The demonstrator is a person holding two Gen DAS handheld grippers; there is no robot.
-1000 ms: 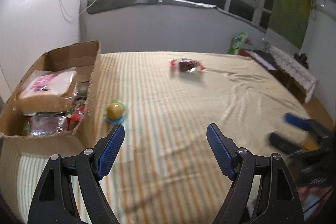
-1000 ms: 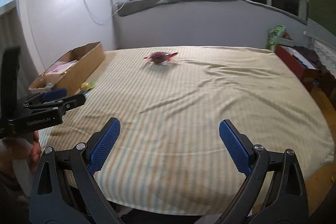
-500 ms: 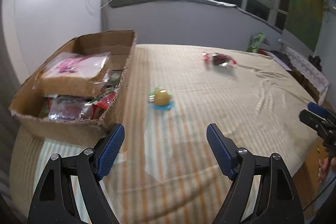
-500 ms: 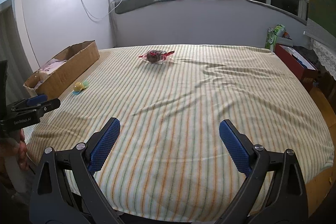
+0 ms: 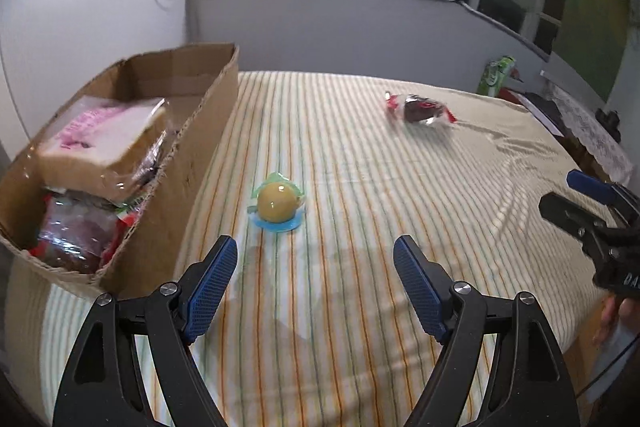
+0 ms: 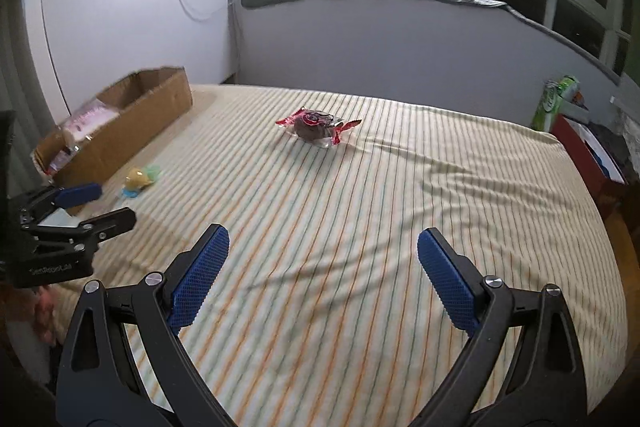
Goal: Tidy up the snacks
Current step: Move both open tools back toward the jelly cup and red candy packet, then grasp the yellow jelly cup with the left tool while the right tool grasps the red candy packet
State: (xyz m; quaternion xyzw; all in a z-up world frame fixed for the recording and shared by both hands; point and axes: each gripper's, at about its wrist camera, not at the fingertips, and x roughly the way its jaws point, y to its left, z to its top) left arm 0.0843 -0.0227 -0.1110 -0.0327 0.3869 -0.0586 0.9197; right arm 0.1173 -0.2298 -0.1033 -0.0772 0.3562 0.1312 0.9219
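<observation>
Beside the cardboard box (image 5: 192, 163), the left gripper (image 5: 316, 267), jaws wide, should straddle the yellow jelly cup (image 5: 277, 203) squarely; right gripper (image 6: 323, 259) waits wide open.

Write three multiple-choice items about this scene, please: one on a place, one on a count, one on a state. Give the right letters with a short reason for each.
1. Where does the yellow jelly cup lie?
A. inside the cardboard box
B. on the striped sheet beside the box
C. between the right gripper's fingers

2. How many loose snacks lie on the striped sheet outside the cardboard box?
A. two
B. four
C. none

3. In what state is the left gripper?
A. shut on a snack
B. shut on nothing
C. open and holding nothing

Key:
1 B: the cup sits on the sheet, just right of the box wall.
2 A: only the jelly cup and the red-wrapped chocolate snack lie on the sheet.
3 C: its blue pads stand wide apart with only sheet between them.
</observation>
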